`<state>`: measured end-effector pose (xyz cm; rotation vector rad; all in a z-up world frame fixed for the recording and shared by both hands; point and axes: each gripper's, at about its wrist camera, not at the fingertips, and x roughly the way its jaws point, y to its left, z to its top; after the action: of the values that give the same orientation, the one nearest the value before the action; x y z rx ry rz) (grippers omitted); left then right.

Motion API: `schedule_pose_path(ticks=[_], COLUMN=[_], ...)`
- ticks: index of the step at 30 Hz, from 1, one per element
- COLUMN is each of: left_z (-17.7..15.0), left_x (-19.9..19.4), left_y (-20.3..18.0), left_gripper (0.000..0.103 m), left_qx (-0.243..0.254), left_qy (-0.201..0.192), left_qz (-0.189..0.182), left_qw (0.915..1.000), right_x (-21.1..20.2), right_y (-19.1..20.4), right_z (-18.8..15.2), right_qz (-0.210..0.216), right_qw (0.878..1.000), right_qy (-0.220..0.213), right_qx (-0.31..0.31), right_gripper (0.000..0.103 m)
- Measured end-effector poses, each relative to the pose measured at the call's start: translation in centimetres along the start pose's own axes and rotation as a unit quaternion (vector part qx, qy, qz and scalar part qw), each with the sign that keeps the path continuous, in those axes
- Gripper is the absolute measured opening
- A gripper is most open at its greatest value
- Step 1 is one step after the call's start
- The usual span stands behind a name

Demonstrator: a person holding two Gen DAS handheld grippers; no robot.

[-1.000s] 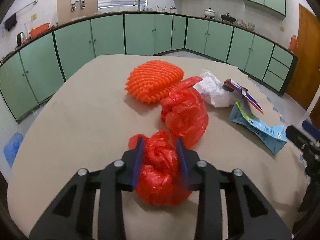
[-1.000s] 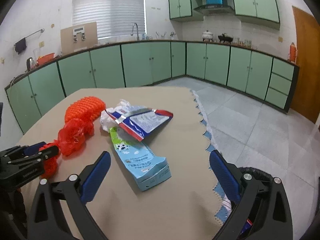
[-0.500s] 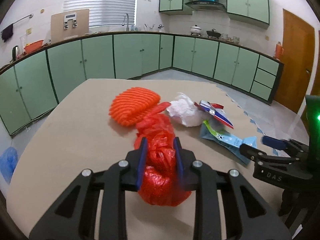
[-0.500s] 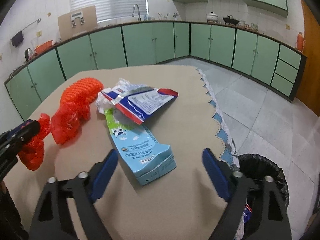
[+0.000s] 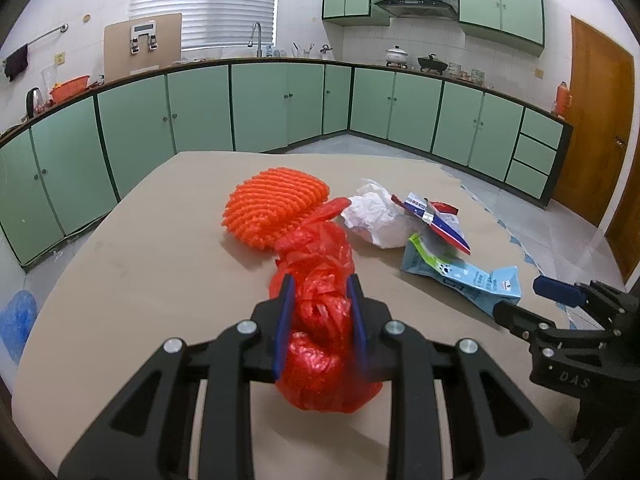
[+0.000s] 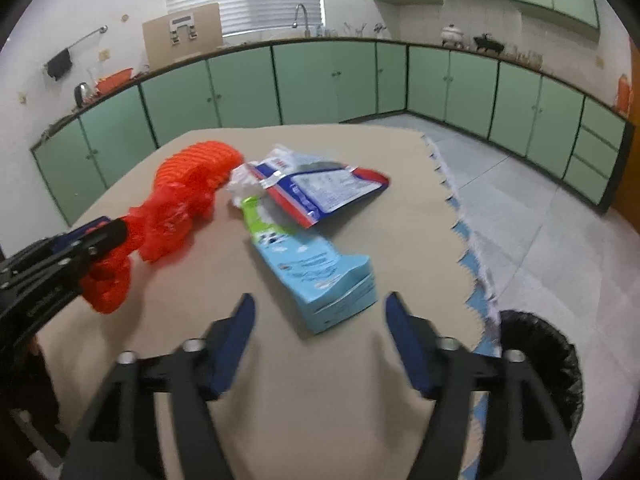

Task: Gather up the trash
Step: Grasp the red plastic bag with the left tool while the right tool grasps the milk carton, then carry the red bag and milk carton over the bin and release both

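Observation:
My left gripper is shut on a crumpled red plastic bag and holds it above the table; the bag also shows in the right wrist view. My right gripper is open and empty, just short of a light blue milk carton, which also shows in the left wrist view. Beyond lie a red, white and blue wrapper, crumpled white paper and an orange foam net. A black trash bin stands on the floor by the table's right edge.
The table has a tan cover with a scalloped right edge. Green kitchen cabinets run along the walls. A blue bag lies on the floor at the left.
My left gripper has lifted the red bag off the table and swung right. My right gripper has moved forward towards the milk carton and narrowed somewhat.

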<state>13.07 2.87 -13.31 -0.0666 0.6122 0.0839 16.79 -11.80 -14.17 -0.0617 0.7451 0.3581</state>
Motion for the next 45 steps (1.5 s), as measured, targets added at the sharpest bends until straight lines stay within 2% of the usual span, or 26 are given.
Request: schedule_pose_path(ticks=[2, 7, 9, 10, 12, 14, 20, 25, 26, 28, 32, 34, 35, 36, 38, 45], left_z=[0.1, 0.2, 0.2, 0.2, 0.2, 0.2, 0.2, 0.2, 0.2, 0.2, 0.1, 0.1, 0.2, 0.2, 0.1, 0.1], left_x=[0.1, 0.3, 0.4, 0.5, 0.6, 0.6, 0.3, 0.3, 0.3, 0.2, 0.1, 0.0, 0.0, 0.0, 0.0, -0.4], left_y=[0.1, 0.1, 0.1, 0.2, 0.2, 0.2, 0.0, 0.1, 0.1, 0.1, 0.4, 0.6, 0.6, 0.5, 0.3, -1.6], left_gripper=[0.025, 0.025, 0.025, 0.025, 0.025, 0.025, 0.025, 0.025, 0.025, 0.025, 0.025, 0.025, 0.025, 0.025, 0.025, 0.025], left_qx=[-0.001, 0.001, 0.003, 0.003, 0.002, 0.004, 0.008, 0.007, 0.008, 0.008, 0.008, 0.008, 0.009, 0.009, 0.010, 0.026], left_qy=[0.000, 0.001, 0.001, 0.003, 0.005, 0.004, 0.001, 0.002, 0.002, -0.001, -0.001, -0.002, -0.002, -0.002, 0.000, -0.004], left_qz=[0.000, 0.000, 0.001, 0.002, 0.002, 0.003, 0.000, -0.001, -0.001, 0.000, 0.004, 0.006, 0.007, 0.007, 0.005, -0.014], left_qw=[1.0000, 1.0000, 1.0000, 1.0000, 1.0000, 1.0000, 1.0000, 1.0000, 1.0000, 1.0000, 1.0000, 0.9999, 0.9999, 0.9999, 0.9999, 0.9996], right_x=[0.7, 3.1, 3.8, 3.9, 3.9, 3.2, 0.1, -1.6, -1.5, -1.1, 0.3, 1.4, 1.5, 1.7, 1.3, -1.7], right_y=[-0.1, -0.4, -0.5, -0.4, -0.2, 0.1, -0.1, 0.5, 0.8, 1.4, 1.8, 2.0, 1.9, 1.8, 1.6, 0.5], right_z=[0.4, 1.5, 1.7, 1.7, 1.6, 1.4, -0.5, -1.9, -1.9, -1.6, -0.7, -0.3, -0.5, -0.6, -0.7, -0.2], right_qz=[-0.008, -0.009, 0.007, 0.014, 0.022, 0.032, 0.050, 0.050, 0.042, 0.024, 0.022, 0.026, 0.034, 0.038, 0.046, 0.036], right_qw=[1.000, 0.999, 0.999, 0.999, 0.999, 0.999, 0.998, 0.998, 0.999, 0.999, 0.999, 0.999, 0.998, 0.998, 0.998, 0.999], right_qy=[0.005, 0.032, 0.042, 0.046, 0.044, 0.034, 0.027, 0.031, 0.029, 0.024, 0.024, 0.037, 0.042, 0.043, 0.038, 0.006], right_qx=[-0.008, -0.020, -0.018, -0.018, -0.022, -0.027, 0.012, 0.005, -0.006, -0.024, -0.026, -0.024, -0.020, -0.015, -0.011, 0.009], right_gripper=[0.076, 0.076, 0.069, 0.056, 0.054, 0.046, 0.046, 0.047, 0.057, 0.065, 0.066, 0.063, 0.054, 0.054, 0.047, 0.045])
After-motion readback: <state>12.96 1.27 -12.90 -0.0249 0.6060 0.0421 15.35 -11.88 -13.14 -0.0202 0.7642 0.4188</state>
